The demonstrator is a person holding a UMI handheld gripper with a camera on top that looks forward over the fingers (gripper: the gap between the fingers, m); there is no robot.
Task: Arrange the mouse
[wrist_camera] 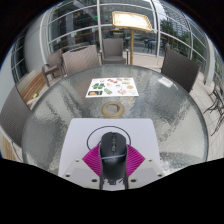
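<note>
A black computer mouse (112, 152) sits between my gripper's (112, 158) two fingers, its nose pointing away from me. The magenta pads (92, 160) press against both of its sides, so the gripper is shut on it. The mouse is over the near half of a white rectangular mat (108, 129) that lies on a round glass table (60, 105). I cannot tell whether the mouse rests on the mat or is held just above it. Its rear end is hidden at the base of the fingers.
A sheet with coloured pictures (112, 87) lies on the table beyond the mat. Dark chairs (181, 66) stand round the table's far side. Further off stands another table with a wooden top (133, 19) by large windows.
</note>
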